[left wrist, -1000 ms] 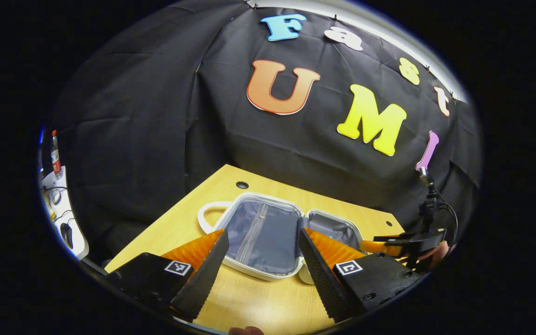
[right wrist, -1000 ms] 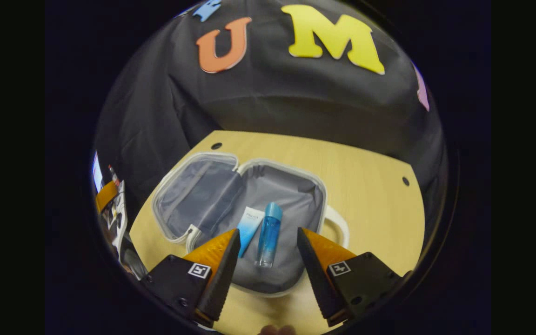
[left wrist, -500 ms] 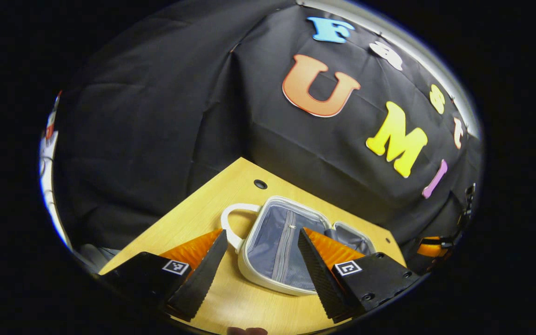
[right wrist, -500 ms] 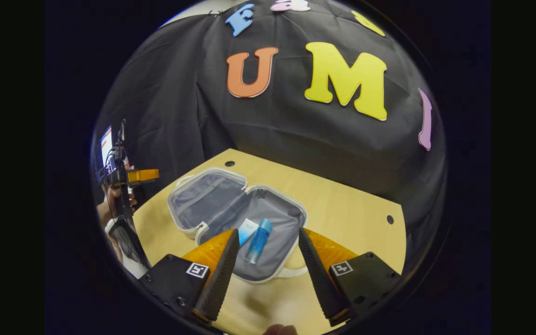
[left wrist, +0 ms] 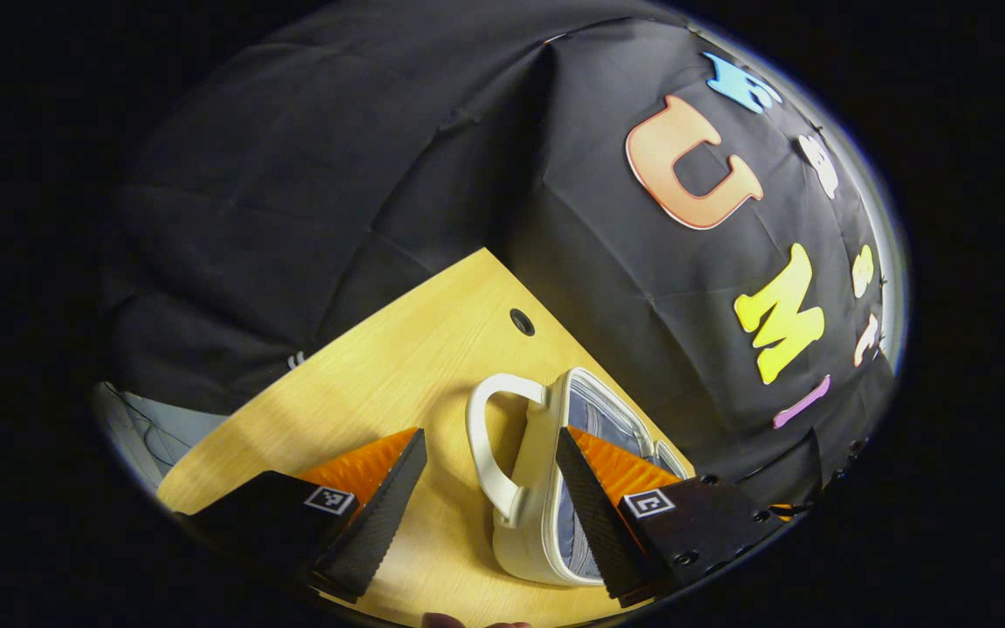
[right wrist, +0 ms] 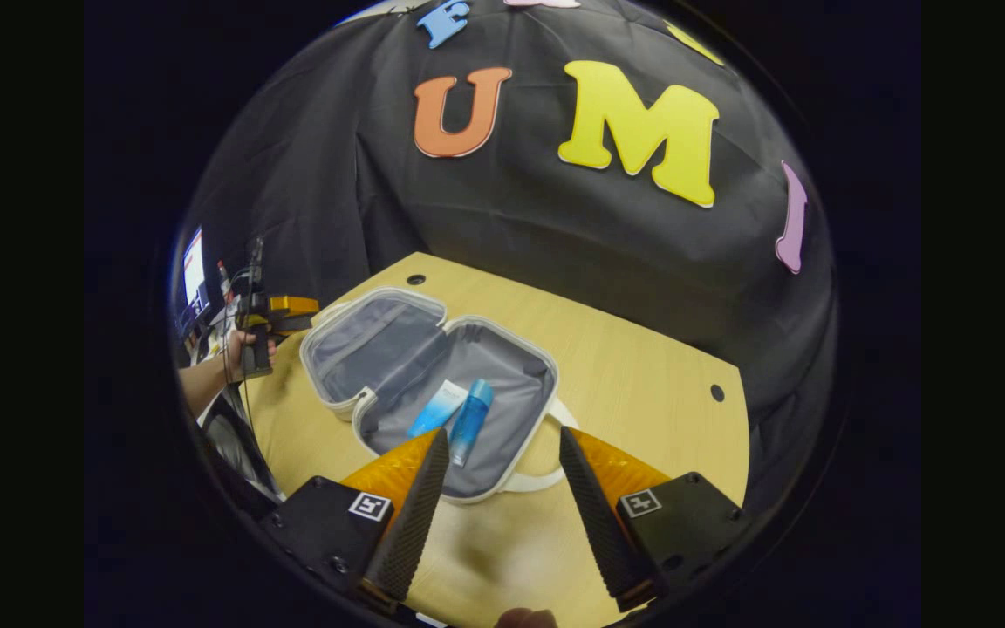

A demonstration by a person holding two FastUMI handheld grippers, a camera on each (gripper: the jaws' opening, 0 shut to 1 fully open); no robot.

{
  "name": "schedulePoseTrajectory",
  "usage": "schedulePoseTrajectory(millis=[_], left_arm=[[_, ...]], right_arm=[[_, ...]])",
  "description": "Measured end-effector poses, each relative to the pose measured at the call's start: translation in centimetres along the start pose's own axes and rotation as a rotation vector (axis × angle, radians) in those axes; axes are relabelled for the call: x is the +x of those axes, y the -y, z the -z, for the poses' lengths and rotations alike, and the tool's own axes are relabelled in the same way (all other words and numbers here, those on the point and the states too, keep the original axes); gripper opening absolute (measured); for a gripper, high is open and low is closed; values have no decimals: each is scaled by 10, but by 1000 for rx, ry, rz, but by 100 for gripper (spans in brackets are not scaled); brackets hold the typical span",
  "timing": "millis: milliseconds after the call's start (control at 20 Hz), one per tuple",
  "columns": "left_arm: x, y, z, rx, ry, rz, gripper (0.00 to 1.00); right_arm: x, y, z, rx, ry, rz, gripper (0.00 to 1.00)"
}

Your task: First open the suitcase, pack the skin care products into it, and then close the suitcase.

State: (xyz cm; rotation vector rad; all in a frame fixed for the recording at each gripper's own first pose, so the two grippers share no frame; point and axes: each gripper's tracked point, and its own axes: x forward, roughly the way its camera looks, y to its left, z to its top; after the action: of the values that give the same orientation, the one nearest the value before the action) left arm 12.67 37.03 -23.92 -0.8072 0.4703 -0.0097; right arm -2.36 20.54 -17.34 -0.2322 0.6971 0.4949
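Both hand-held grippers, left (left wrist: pixel 489 488) and right (right wrist: pixel 495 488), gape wide and empty above the open suitcase (right wrist: pixel 502 366).

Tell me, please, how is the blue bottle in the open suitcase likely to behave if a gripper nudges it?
The blue bottle lies on its side on the suitcase lining, so, being round, it would probably roll. The tube lying against it may check a roll that way. Its glossy body looks hard and could be slippery between the fingers.
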Motion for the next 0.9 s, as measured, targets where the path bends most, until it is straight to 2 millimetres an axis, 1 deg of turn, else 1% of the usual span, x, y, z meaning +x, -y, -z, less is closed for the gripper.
schedulePoseTrajectory(millis=[50, 100, 150, 200, 250, 300, 350, 400, 450, 500, 550, 600, 650, 700, 750, 800, 850, 900], left_arm=[[7, -2, 3, -9, -18, 1, 94], [13, -5, 4, -14, -27, -4, 100], [20, -10, 4, -15, -34, -19, 90], [25, -15, 4, -16, -39, -34, 87], [26, -14, 5, -29, -54, -32, 80], [25, -11, 7, -41, -65, -23, 75], [24, -12, 12, -43, -72, -26, 68], [26, -16, 15, -41, -82, -37, 64], [28, -18, 18, -49, -89, -40, 56], [30, -19, 19, -59, -97, -49, 52], [34, -19, 18, -77, -97, -52, 42], [36, -15, 19, -106, -99, -43, 40], [35, -13, 15, -134, -91, -41, 27], [34, -11, 11, -153, -78, -41, 18], [36, -5, 8, -158, -70, -41, 15], [33, -1, 7, -136, -67, -53, 13], [30, 2, 6, -100, -65, -64, 11], [25, 9, 2, -61, -60, -72, 9]], right_arm=[[1, -3, 3, 7, -8, -5, 77], [2, -3, 5, 20, -16, -8, 77], [5, -4, 6, 39, -24, -11, 75], [6, -5, 7, 54, -27, -11, 77], [8, -4, 7, 61, -26, -10, 77], [10, -3, 6, 58, -27, -4, 75], [10, -3, 7, 62, -26, -5, 77], [10, -4, 7, 66, -23, -6, 77], [10, -2, 7, 67, -21, -4, 75], [8, -1, 7, 68, -18, -3, 77], [8, 2, 8, 68, -17, 1, 75], [6, 4, 9, 71, -16, 3, 77], [5, 8, 10, 81, -13, 6, 77], [4, 12, 10, 96, -9, 11, 77], [3, 16, 11, 112, -6, 16, 77], [1, 19, 12, 127, -2, 21, 79], [0, 23, 13, 143, 4, 22, 75], [-3, 25, 12, 160, 15, 21, 75]])
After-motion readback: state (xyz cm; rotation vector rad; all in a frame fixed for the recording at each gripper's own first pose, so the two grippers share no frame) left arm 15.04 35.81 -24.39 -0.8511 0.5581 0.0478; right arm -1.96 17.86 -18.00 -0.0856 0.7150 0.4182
